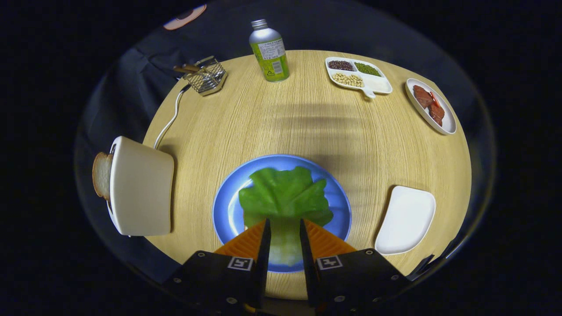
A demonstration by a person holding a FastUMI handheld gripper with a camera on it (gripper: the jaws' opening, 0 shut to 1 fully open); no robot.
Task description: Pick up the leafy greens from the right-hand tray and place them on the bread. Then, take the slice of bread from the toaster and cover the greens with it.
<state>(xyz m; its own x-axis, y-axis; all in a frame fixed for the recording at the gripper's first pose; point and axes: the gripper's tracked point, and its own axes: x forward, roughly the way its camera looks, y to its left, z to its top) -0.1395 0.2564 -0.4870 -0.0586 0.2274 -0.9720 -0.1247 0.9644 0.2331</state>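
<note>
A: How was the gripper [284, 228] held?

B: It was pointed down over the middle of the table, its two fingers [263, 235] drawn in to a narrow gap. The pale stalk of the leafy greens [285, 195] was seen running between them. Whether both fingers were actually pressed on the stalk could not be told, as the leaf was also lying on the blue plate [226, 210].

A: Where was the bread?

B: A sliver of what was judged to be the bottom slice could be made out under the leaf, just beside the left finger. The greens were spread across it, so the first step was judged nearly or fully done. The second slice of bread [102, 174] was seen standing in the toaster [141, 186], well apart on the left, its cord trailed off across the wooden table [307, 127].

A: And the right-hand tray?

B: The white tray [406, 219] was seen bare, just right of the plate, as would be expected once the greens were taken from it.

A: Could any writing be read?

B: A green-labelled bottle [269, 50] was stood at the far edge, its print too small to be read. A wire basket [205, 75], a divided dish of beans [358, 74] and a dish of meat [431, 105] were set further off.
</note>
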